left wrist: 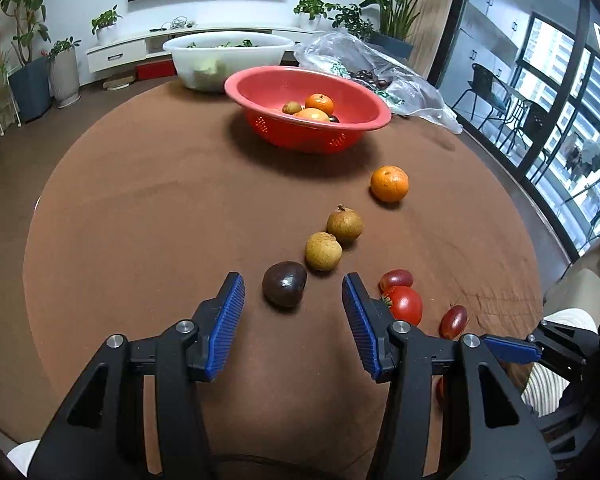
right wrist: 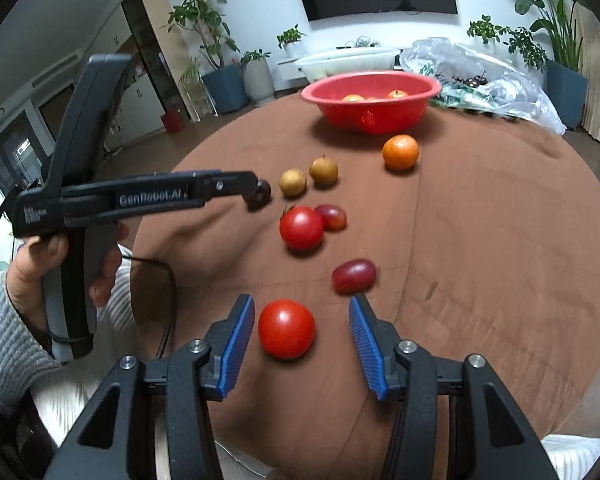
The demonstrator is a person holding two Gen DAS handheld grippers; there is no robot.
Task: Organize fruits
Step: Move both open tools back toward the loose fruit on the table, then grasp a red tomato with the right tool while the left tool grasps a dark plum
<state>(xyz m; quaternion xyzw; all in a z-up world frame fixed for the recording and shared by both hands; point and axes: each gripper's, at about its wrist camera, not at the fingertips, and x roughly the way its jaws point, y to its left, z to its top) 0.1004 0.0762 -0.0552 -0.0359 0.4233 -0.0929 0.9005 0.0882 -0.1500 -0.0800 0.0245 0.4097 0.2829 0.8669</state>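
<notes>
Loose fruit lies on the brown tablecloth point(left wrist: 148, 216). My left gripper point(left wrist: 293, 280) is open, and a dark purple fruit point(left wrist: 285, 284) sits between its fingertips without touching either pad. In the right wrist view that fruit point(right wrist: 262, 200) shows at the left gripper's tip. My right gripper point(right wrist: 301, 300) is open around a red tomato point(right wrist: 286, 328), which is close to the left pad and clear of the right one. Farther out lie a second tomato point(right wrist: 301, 227), two small red oval tomatoes point(right wrist: 354, 276), two tan round fruits point(left wrist: 323, 251) and an orange point(left wrist: 389, 184). A red colander bowl point(left wrist: 260, 78) holds oranges and small fruits.
A white basin point(left wrist: 228, 60) and a clear plastic bag point(left wrist: 420, 92) with dark fruit stand behind the bowl. A person's hand point(right wrist: 40, 264) grips the left tool's handle at the table's near left edge. Potted plants and a TV wall lie beyond the table.
</notes>
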